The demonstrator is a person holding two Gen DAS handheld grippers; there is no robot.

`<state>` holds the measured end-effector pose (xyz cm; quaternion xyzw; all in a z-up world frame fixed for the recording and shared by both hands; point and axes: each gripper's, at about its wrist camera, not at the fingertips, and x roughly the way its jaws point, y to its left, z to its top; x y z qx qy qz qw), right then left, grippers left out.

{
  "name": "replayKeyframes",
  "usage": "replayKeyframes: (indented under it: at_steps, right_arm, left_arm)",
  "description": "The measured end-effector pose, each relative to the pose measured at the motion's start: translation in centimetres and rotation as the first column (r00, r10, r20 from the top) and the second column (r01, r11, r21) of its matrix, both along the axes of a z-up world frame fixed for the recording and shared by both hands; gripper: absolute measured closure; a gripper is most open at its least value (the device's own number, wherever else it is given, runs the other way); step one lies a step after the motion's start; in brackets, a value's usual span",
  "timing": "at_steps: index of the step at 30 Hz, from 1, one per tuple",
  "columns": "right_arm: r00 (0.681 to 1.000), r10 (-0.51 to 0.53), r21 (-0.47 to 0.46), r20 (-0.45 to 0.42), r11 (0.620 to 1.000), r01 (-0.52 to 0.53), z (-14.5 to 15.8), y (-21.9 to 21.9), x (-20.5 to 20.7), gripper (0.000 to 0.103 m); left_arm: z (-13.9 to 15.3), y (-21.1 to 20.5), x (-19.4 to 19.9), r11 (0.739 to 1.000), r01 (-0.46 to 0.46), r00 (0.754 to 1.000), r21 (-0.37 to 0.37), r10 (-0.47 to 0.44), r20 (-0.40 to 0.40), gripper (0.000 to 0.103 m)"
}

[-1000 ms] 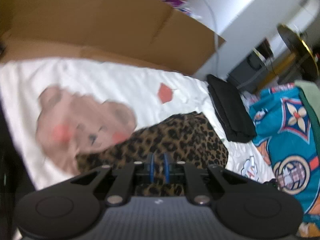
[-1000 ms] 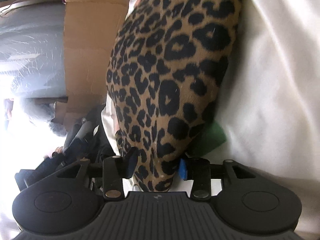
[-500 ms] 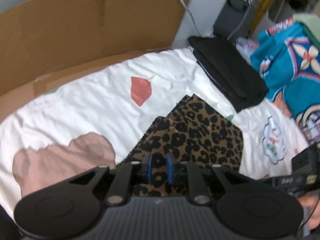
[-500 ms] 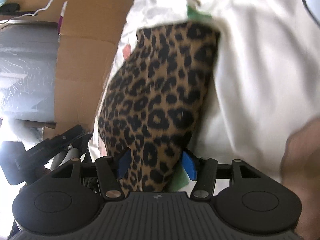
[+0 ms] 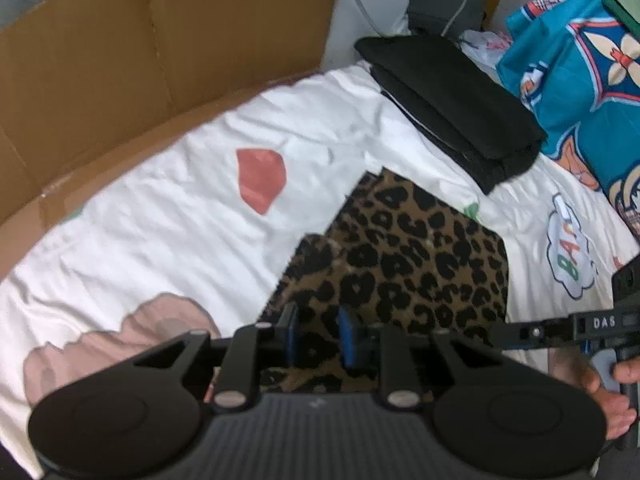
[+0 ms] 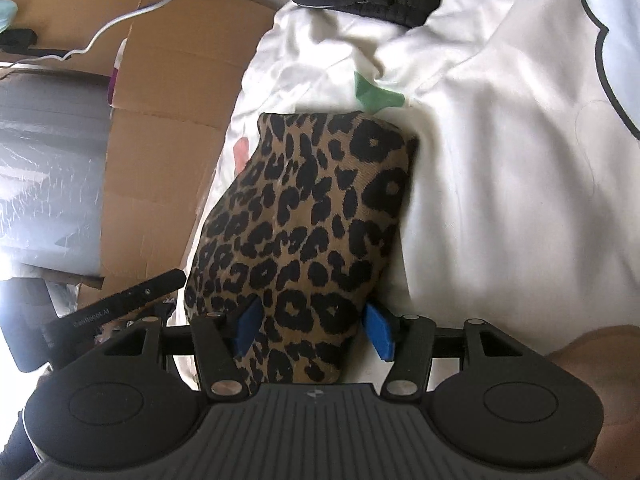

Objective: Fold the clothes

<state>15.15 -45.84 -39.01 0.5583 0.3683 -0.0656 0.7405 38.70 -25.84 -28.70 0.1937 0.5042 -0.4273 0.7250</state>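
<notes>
A leopard-print garment [image 5: 424, 264] lies folded in a flat rectangle on the white printed sheet [image 5: 168, 216]. My left gripper [image 5: 318, 334] hovers over the garment's near left corner. Its jaws are opening, and between the blue pads [image 5: 289, 330] only the cloth below shows, with nothing pinched. In the right wrist view the garment [image 6: 312, 216] runs away from me. Its near end lies between the wide-apart jaws of my right gripper [image 6: 312, 330], and the pads [image 6: 378, 334] do not press on it. A hand [image 5: 600, 384] holds the right gripper's handle.
A brown cardboard wall [image 5: 160, 40] borders the sheet at the back and left. A stack of folded black clothes [image 5: 452, 100] lies just beyond the garment, and a teal patterned cloth [image 5: 580, 80] lies to its right. A white cable [image 6: 120, 20] runs over the cardboard.
The left pads have spread from nearly together to a clear gap, and the left view has swung across the sheet. The right gripper drew back and widened, so the whole folded garment shows.
</notes>
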Motion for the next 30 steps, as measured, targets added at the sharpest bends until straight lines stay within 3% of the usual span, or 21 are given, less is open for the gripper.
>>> replayKeyframes:
  at_steps: [15, 17, 20, 22, 30]
  right_arm:
    - [0.998, 0.052, 0.0, -0.037, 0.999, -0.052, -0.2, 0.8, 0.8, 0.042]
    - [0.998, 0.055, -0.004, -0.038, 0.998, -0.055, -0.2, 0.9, 0.9, 0.042]
    - [0.997, 0.06, -0.011, -0.039, 0.998, -0.06, -0.1, 1.0, 1.0, 0.042]
    - [0.997, 0.059, -0.011, -0.04, 0.998, -0.06, -0.1, 1.0, 1.0, 0.042]
    - [0.997, 0.06, -0.019, -0.039, 0.998, -0.061, -0.1, 1.1, 1.1, 0.041]
  left_arm:
    - [-1.5, 0.7, 0.0, 1.0, -0.01, 1.0, -0.014, 0.01, 0.017, 0.073]
    - [-1.4, 0.9, -0.2, 1.0, 0.002, 1.0, -0.021, -0.001, 0.022, 0.077]
    - [-1.3, 1.1, -0.6, 0.999, 0.018, 1.0, -0.031, -0.018, 0.023, 0.095]
    - [-1.1, 1.1, -0.9, 0.999, 0.027, 0.999, -0.033, -0.026, 0.034, 0.1]
    - [-0.8, 1.1, -1.1, 1.0, 0.009, 0.995, -0.029, -0.007, 0.095, 0.101]
